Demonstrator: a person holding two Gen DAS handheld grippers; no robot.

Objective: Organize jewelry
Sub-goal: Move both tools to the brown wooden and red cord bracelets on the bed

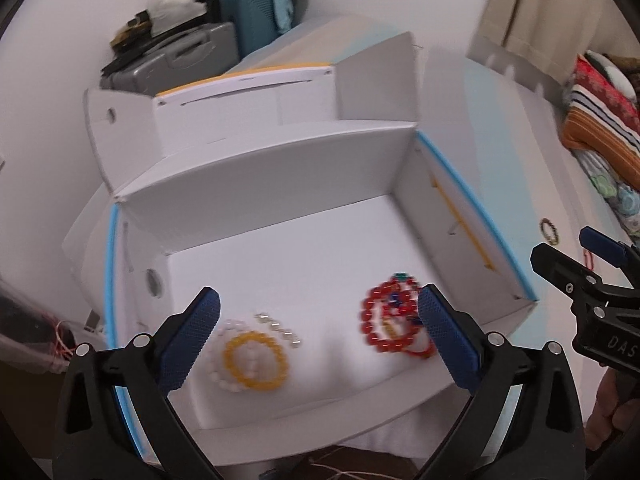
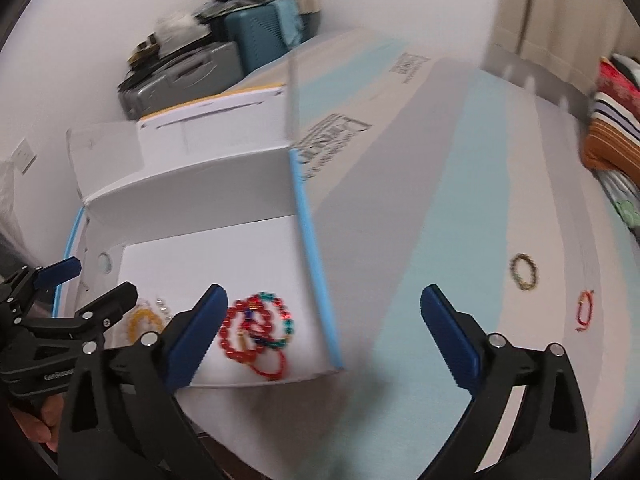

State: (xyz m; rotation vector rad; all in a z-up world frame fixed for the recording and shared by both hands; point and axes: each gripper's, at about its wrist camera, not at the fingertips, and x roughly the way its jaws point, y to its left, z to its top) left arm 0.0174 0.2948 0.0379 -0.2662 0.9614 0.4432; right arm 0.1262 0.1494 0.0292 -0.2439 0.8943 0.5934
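Observation:
An open white box with blue-edged walls (image 1: 472, 196) (image 2: 310, 240) stands on the bed. Inside lie a yellow bead bracelet (image 1: 256, 360) (image 2: 144, 318) over a white bead bracelet (image 1: 220, 378), a short row of silver beads (image 1: 280, 328), and a heap of red bead bracelets (image 1: 390, 320) (image 2: 250, 330) with blue and green beads. My left gripper (image 1: 318, 338) hangs open above the box floor, nothing between its fingers. My right gripper (image 2: 322, 338) is open over the box's right wall, holding nothing. A dark bead bracelet (image 2: 524, 272) (image 1: 549, 231) and a red string bracelet (image 2: 585, 310) lie on the sheet.
A second white box (image 1: 248, 100) with a yellow edge stands behind the first. Suitcases (image 1: 180, 56) piled with clutter stand against the far wall. Folded striped clothes (image 1: 600, 120) lie at the right edge of the bed. The sheet (image 2: 440, 220) is pale blue and white.

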